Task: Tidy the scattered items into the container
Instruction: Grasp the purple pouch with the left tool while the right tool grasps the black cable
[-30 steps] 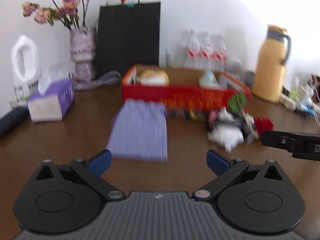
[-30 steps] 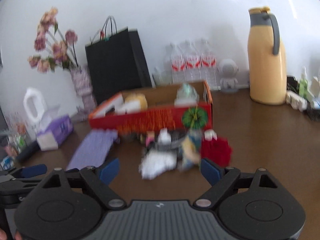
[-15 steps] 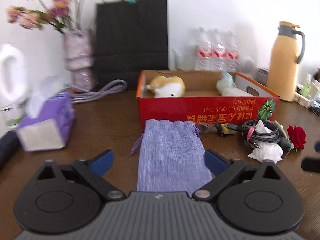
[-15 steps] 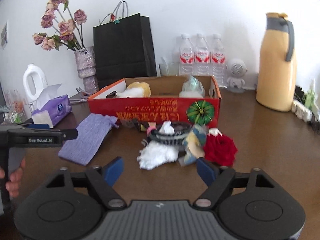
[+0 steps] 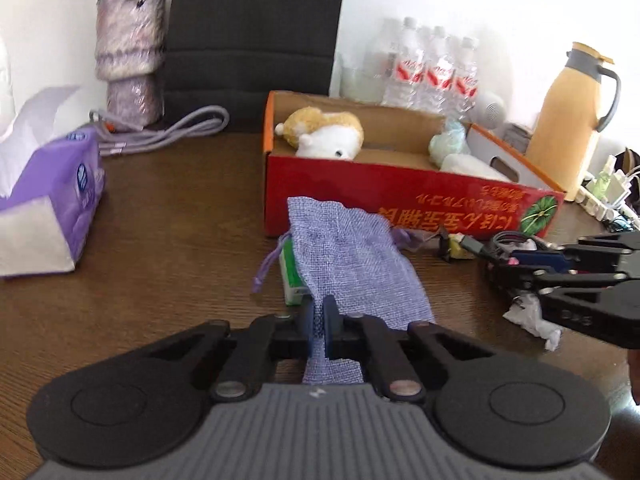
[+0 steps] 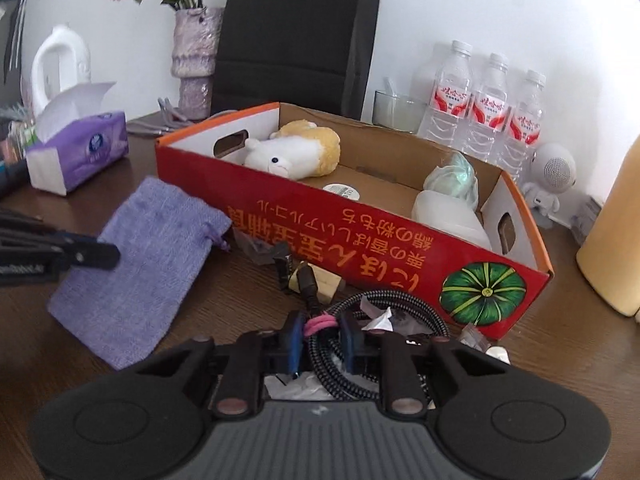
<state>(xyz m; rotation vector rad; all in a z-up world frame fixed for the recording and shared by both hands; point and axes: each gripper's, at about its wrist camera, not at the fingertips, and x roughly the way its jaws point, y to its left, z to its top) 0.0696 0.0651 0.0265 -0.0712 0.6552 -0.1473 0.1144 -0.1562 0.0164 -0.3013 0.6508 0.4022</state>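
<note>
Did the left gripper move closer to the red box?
Yes. The left gripper went forward toward the red box and shut on the purple pouch.

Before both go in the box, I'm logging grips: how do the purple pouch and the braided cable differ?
The purple pouch is flat woven cloth; the braided cable is a dark coil bound by a pink tie. The left gripper pinches the pouch's edge; the right gripper closes on the cable bundle. Both lie outside the red box, gripped.

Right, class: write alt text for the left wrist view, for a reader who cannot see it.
The left gripper pinches the near end of a purple cloth pouch lying on a brown table. Behind it stands a red cardboard box holding a plush toy; the right gripper reaches in from the right.
</note>
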